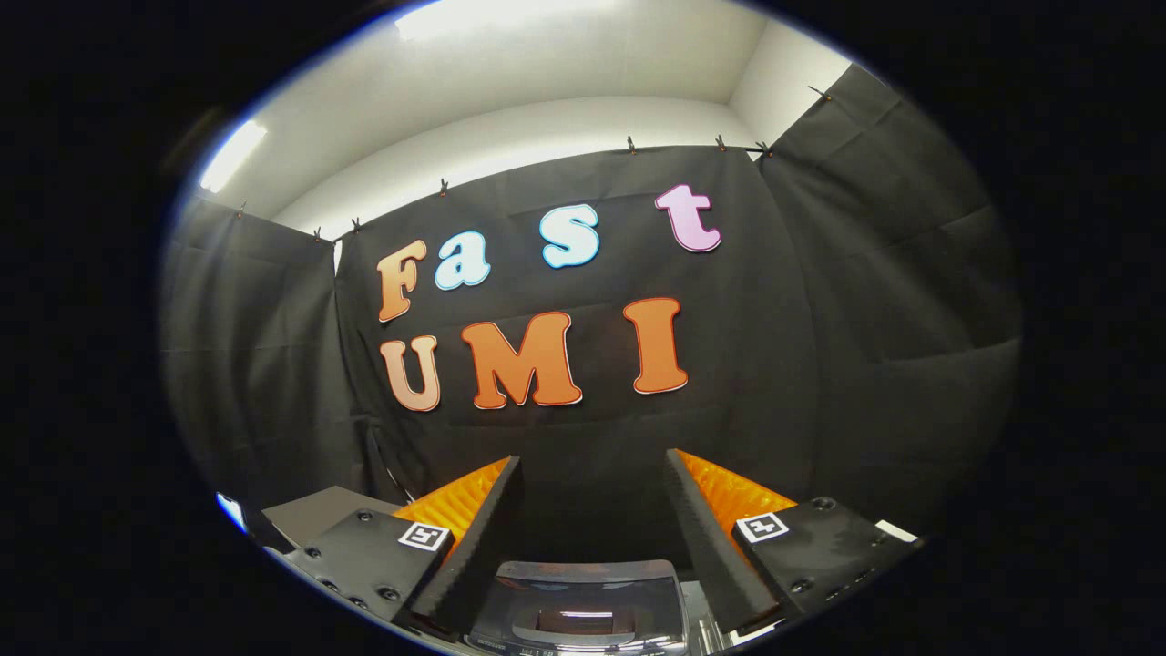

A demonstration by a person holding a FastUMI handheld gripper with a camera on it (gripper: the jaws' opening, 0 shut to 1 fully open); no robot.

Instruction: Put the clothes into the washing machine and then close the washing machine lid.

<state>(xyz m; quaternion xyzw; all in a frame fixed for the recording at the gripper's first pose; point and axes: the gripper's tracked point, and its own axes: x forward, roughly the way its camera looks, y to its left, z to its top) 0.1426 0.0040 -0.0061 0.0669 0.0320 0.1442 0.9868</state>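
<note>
Gripper view: the gripper is held level, its two fingers spread wide with nothing between them, facing the booth's black cloth wall. Below and between the fingers lies the washing machine, its dark glossy lid seemingly shut; its lower part is cut off. A small square marker sits on each finger mount, unreadable.

Washing machine lid dark, glossy, closed, between claw fingers
</note>
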